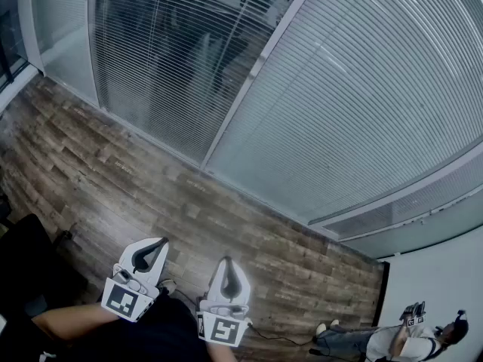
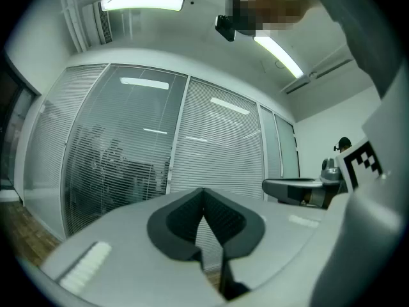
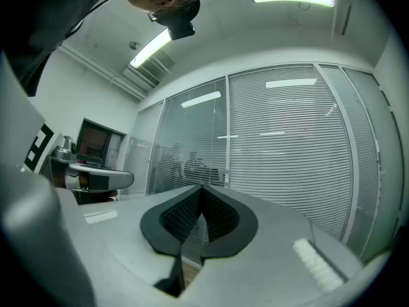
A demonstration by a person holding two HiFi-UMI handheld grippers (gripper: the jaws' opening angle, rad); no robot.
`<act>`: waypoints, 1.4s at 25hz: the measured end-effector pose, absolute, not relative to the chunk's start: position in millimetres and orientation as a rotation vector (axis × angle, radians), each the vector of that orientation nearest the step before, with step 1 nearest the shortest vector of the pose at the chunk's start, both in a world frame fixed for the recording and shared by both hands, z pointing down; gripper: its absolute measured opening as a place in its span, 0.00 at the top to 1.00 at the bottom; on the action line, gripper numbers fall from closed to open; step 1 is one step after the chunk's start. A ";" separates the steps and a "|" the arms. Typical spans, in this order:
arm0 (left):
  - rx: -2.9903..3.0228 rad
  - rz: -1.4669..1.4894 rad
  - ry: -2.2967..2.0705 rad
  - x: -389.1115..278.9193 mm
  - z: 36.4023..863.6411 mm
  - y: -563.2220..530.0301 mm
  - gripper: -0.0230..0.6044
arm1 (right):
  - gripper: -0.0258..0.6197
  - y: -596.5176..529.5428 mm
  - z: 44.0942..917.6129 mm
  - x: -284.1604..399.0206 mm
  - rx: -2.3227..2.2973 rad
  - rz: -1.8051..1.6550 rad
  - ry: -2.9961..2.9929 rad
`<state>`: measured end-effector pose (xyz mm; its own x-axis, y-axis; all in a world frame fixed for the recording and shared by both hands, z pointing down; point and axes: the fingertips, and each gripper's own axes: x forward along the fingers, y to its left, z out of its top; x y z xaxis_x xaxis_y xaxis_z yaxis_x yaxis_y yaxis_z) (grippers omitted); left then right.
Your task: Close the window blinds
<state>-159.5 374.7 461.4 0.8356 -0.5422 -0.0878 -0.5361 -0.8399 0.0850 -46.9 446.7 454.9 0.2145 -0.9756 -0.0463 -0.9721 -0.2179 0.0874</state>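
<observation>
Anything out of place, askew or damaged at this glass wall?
Nothing damaged or askew. Only mismatch: the white slatted blind on one glass panel stands open, see-through, while the white slatted blind on the wide panel to its right is shut.

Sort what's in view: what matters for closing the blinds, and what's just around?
For the job: see-through blinds, left pane; closed blinds, right pane; left hand-held gripper and right hand-held gripper, both shut and empty.
Just around: wooden floor; person in the corner; monitor.
</observation>
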 end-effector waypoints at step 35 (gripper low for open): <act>3.024 -0.126 -0.824 -138.1 478.4 369.2 0.96 | 0.96 434.2 482.3 -26.5 2.374 0.041 -2.012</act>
<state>-138.1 369.2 478.4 0.8587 -0.5067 -0.0765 -0.5063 -0.8620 0.0257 -26.5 434.2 482.3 0.1641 -0.9857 0.0393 -0.9864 -0.1640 0.0051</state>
